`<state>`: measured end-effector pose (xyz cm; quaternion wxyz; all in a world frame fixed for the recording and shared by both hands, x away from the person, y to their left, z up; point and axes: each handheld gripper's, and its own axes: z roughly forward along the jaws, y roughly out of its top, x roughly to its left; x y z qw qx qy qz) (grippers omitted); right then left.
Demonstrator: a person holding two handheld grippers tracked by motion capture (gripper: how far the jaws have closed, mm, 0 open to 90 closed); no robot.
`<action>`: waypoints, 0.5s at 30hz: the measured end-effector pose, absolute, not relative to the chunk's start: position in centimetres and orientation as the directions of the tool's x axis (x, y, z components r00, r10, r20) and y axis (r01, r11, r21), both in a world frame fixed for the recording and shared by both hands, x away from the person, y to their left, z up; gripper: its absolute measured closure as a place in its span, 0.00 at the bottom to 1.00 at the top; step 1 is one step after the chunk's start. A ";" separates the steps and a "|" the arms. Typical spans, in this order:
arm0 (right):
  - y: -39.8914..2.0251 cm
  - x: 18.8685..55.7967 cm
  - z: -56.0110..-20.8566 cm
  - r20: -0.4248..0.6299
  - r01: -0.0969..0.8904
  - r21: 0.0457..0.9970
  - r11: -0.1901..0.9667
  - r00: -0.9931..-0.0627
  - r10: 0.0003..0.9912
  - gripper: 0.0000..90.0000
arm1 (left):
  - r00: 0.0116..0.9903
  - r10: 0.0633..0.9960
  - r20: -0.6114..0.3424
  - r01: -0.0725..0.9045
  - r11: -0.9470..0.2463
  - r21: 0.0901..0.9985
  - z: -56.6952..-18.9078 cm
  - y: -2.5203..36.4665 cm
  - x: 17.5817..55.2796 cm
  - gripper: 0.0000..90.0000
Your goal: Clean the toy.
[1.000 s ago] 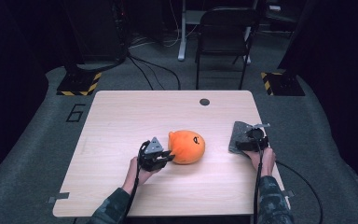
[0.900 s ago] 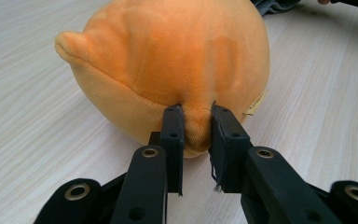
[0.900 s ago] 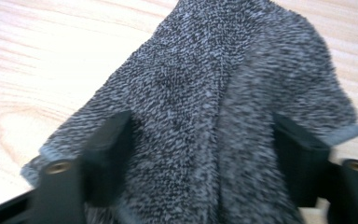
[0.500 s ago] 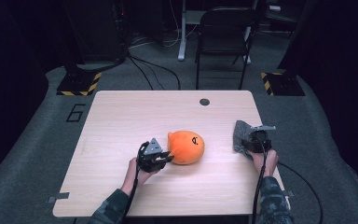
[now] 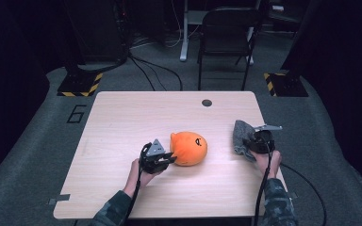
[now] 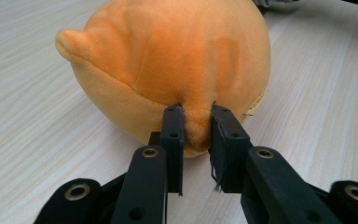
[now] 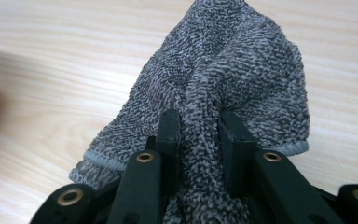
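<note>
Pinching a fold of plush at the near, lower side of the orange stuffed toy (image 6: pixel 168 70), the left gripper (image 6: pixel 196 126) has its jaws drawn together on the fabric, which bulges up between the pads. The toy sits near the middle of the table (image 5: pixel 122 122), round and soft; it looks light and will likely squash rather than slip, so a bite on loose fabric, or on the small ear-like nub at its side, seems the sound place to take hold.

Off at the table's right edge, the right gripper (image 7: pixel 199 128) has just been closing its jaws and now has them clamped on a bunched ridge of the grey terry cloth (image 7: pixel 233 60), which drapes limp from them (floppy and light by my guess, easy to drag, with the trailing hem still on the wood).

Between toy and cloth lies bare tabletop. A dark grommet hole (image 5: pixel 207 102) sits near the far edge, and a chair (image 5: pixel 226 28) stands beyond; nothing blocks either hand.
</note>
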<state>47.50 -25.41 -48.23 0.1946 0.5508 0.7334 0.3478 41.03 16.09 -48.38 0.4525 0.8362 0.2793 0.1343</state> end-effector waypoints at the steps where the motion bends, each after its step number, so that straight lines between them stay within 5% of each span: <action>1: -25.4 47.4 -48.0 0.112 0.668 0.731 0.140 -0.321 0.940 0.80 | 0.806 0.591 -0.026 0.344 -0.433 0.833 -48.4 16.1 41.0 0.85; 15: -22.0 45.9 -44.3 0.203 0.612 0.778 0.139 -0.454 0.867 0.79 | 0.807 0.591 -0.025 0.338 -0.426 0.839 -48.4 16.0 41.0 0.84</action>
